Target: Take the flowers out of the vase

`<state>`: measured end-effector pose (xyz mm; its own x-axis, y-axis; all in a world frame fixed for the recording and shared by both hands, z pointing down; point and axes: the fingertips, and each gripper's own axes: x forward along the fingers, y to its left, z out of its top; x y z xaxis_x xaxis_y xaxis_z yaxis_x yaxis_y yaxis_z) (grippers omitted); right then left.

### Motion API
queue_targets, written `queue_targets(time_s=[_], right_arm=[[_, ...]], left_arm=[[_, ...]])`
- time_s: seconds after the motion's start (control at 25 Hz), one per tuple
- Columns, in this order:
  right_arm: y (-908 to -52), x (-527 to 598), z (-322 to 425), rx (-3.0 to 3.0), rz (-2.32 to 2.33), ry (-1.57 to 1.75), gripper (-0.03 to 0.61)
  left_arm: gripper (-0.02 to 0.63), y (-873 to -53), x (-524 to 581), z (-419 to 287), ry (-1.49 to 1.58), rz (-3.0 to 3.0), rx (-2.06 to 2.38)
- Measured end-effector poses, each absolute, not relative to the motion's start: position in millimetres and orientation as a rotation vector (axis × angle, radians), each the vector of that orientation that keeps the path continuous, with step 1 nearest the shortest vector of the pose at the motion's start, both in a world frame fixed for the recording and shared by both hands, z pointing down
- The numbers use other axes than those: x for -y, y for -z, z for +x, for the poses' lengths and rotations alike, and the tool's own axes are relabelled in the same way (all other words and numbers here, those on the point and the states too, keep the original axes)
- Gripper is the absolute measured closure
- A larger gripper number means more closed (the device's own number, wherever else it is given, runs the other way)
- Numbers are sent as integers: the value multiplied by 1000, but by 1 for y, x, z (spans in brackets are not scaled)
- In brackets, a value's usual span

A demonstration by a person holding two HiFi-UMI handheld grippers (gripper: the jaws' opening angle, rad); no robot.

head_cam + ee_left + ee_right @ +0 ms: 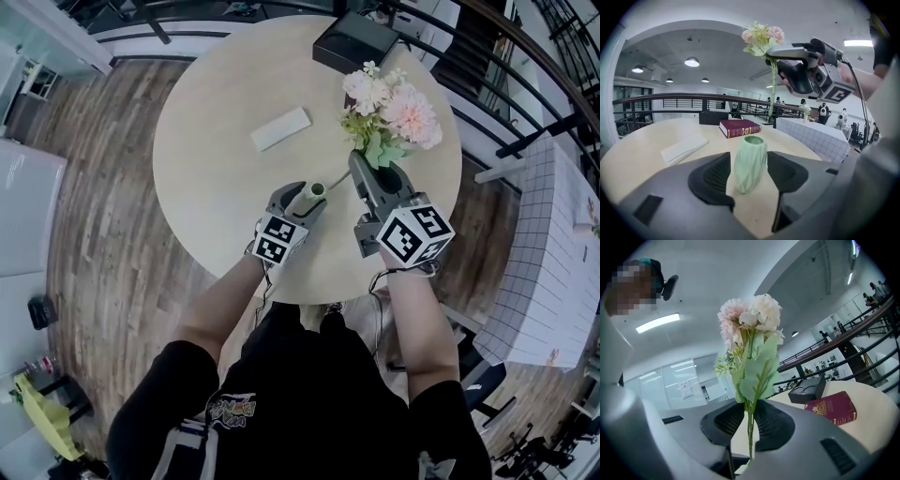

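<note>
Right gripper point(361, 173), held high and nearest, is clenched on the stem. Below lies the round table point(216, 187), where the left gripper point(305, 202) clamps the green vase point(750, 163) upright. The flowers point(394, 108) hang clear above the vase.

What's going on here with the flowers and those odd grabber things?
A person works a set of tongs in each hand at a round table. The left tongs hold a green vase that stands on the table. The right tongs pinch the stem of a bunch of pink flowers and hold it up in the air, out of the vase.
</note>
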<state>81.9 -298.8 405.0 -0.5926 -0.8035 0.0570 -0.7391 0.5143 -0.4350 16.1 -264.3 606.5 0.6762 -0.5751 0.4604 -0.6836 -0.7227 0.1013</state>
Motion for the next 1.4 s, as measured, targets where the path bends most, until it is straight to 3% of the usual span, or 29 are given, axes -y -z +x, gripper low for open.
queue_targets(time_s=[0.52,0.6,0.72,0.76,1.4], right_arm=[[-389,282,111,-2527,-1328,685,505],[-387,279,114,-2525,-1329,697,505],[-384,274,116,-2516,-1325,728,505],[-386,270,123,-2512,-1320,738,505],[-412,171,181,-2533,-1193,867,505]], left_arm=[[377,-544,236,-2,-485,2618,1132],[426,-524,235,-10,-437,2602,1176],[586,-498,234,-24,-385,2544,1229],[600,-492,230,-21,-371,2523,1233],[606,-462,130,38,-253,2336,1278]])
